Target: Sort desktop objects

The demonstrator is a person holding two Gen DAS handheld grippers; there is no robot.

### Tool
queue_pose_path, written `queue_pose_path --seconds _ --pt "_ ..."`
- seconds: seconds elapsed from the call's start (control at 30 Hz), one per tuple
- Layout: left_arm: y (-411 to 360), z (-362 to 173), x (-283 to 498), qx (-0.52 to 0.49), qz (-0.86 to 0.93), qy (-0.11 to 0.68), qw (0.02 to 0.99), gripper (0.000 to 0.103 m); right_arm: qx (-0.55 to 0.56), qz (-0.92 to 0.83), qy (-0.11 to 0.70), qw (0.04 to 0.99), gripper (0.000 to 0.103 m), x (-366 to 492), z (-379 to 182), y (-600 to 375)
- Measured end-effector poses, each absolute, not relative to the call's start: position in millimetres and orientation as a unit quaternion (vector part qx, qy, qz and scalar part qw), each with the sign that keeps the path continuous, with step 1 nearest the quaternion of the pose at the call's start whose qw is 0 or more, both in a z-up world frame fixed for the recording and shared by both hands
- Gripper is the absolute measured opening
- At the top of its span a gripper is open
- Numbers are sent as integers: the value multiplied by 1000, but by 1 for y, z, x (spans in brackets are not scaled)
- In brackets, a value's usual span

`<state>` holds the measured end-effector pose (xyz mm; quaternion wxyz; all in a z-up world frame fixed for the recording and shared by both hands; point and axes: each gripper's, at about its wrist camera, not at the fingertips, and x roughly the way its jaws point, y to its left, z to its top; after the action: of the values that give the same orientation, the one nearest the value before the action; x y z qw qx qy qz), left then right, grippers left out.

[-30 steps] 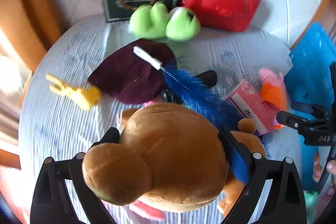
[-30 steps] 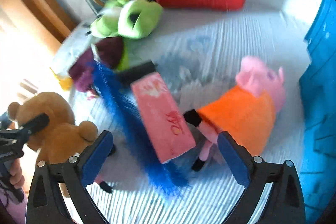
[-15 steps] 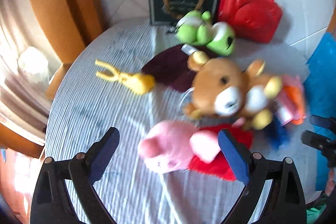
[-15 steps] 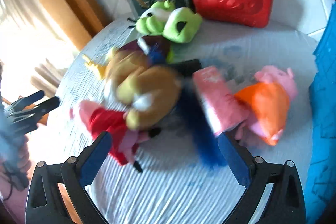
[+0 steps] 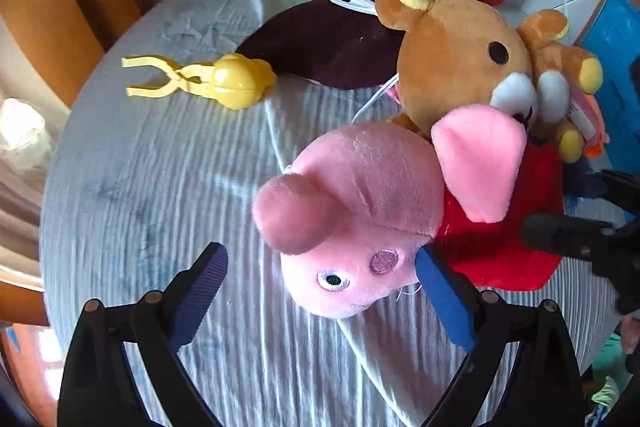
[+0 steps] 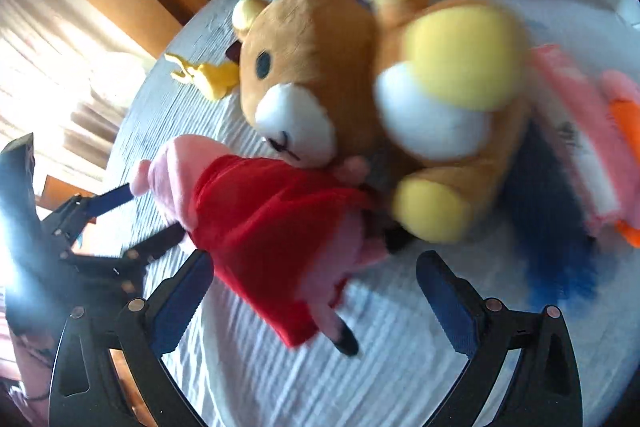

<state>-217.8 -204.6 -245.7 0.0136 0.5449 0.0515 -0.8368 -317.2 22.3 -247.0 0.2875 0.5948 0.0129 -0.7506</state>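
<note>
The left claw (image 5: 320,291) is hovering released, its blue-padded jaws spread wide, with the pink plush pig in a red dress (image 5: 360,219) lying on the pale striped counter (image 5: 160,167) just ahead, its head reaching in between them. The right claw (image 6: 316,291) is gaping released too, nothing gripped, the pig's red skirt drooping between its jaws. Beyond the pig, touching it, the brown plush bear (image 5: 460,59) is sitting.

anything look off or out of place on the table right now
Nothing looks spilled or damaged. The toys are simply heaped: the brown bear lies tipped on its side against the pink pig in the red dress, partly covering a dark purple cloth.
</note>
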Motion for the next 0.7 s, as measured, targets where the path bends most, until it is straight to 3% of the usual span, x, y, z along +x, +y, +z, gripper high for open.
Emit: queue_pose_path --seconds 0.13,0.33,0.37,0.4,0.53,0.7 --pt "-213 -255 -230 536 -842 62 -1 101 606 -743 -7 286 103 -332 -264 10" --pt "-217 -264 -241 527 -844 84 -43 100 603 -739 -10 299 101 -342 -268 8" --pt "-216 -264 -241 524 -846 89 -51 88 605 -734 -12 308 84 -341 -268 7" --pt "-214 -262 -240 520 -846 98 -69 73 608 -730 -18 313 82 -340 -267 6" --pt "-202 -250 -232 510 -855 66 -69 66 601 -734 -11 315 76 -331 -256 9" --pt "-192 -219 -222 496 -865 52 -60 39 582 -739 -4 340 71 -315 -227 14"
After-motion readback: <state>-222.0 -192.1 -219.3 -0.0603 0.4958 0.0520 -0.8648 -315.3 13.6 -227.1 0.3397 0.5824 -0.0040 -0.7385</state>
